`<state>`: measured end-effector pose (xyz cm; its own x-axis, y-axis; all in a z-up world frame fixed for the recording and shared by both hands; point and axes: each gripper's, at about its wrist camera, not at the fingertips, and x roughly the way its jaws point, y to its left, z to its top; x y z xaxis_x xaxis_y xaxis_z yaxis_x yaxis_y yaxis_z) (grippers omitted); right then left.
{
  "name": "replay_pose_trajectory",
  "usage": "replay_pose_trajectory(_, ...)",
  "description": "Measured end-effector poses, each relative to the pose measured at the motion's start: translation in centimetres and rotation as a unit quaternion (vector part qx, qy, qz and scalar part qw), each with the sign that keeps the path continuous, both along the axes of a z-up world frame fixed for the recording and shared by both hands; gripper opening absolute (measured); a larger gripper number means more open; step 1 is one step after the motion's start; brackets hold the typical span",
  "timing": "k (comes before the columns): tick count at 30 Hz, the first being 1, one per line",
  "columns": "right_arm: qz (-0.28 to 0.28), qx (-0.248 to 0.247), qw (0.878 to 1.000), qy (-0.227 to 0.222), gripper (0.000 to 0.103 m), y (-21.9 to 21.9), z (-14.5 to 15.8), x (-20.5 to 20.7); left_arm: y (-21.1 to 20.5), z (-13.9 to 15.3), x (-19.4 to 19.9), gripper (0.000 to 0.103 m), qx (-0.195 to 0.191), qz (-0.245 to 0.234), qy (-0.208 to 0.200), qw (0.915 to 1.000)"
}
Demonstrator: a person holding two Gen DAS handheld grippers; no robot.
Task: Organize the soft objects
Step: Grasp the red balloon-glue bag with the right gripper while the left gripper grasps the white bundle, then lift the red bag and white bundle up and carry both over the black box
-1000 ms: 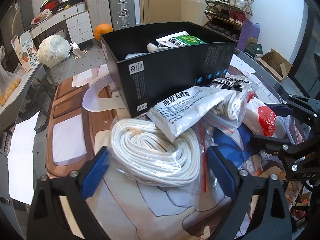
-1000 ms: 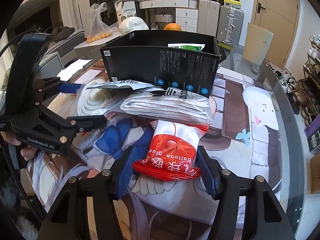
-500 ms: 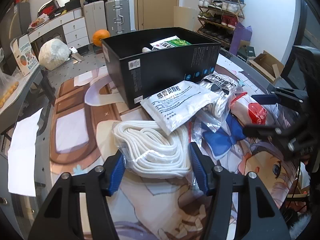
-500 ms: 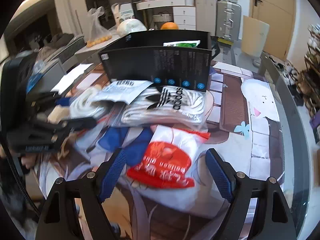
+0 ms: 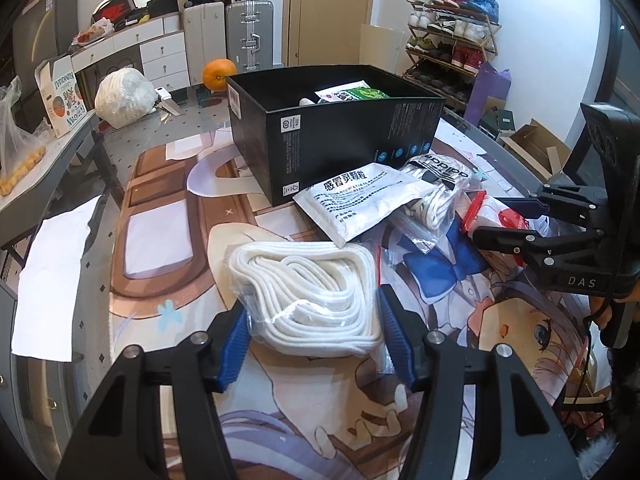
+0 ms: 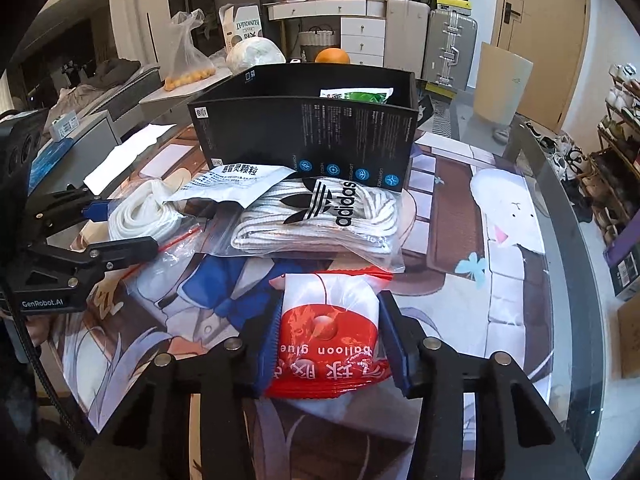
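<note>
We find the left gripper (image 5: 314,342) clamped on the bagged coil of white rope (image 5: 308,292) at lower centre, blue pads pressing both flanks; its long axis runs up-frame from the fingers toward the black box (image 5: 336,136). The right gripper (image 6: 330,340) has just been closing and appears to grasp the red balloon-glue packet (image 6: 328,332), lengthwise between its fingers, top end toward the adidas sock bag (image 6: 320,216).

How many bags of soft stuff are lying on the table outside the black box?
4: a rope bag between the left gripper's pads, a red packet in the right gripper, a sock bag and a white pouch by the box. More may be hidden underneath.
</note>
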<state>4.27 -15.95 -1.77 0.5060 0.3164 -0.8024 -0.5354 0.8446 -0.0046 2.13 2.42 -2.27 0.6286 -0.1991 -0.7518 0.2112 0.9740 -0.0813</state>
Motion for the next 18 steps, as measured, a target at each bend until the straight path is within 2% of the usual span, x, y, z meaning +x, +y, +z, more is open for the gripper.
replay_pose_trajectory(18, 0.008, 0.044, 0.997, -0.062, 0.045, -0.8, 4.3, -2.1, 1.8, 2.7, -2.9, 0.058, -0.018, 0.039, -0.038, 0.9984)
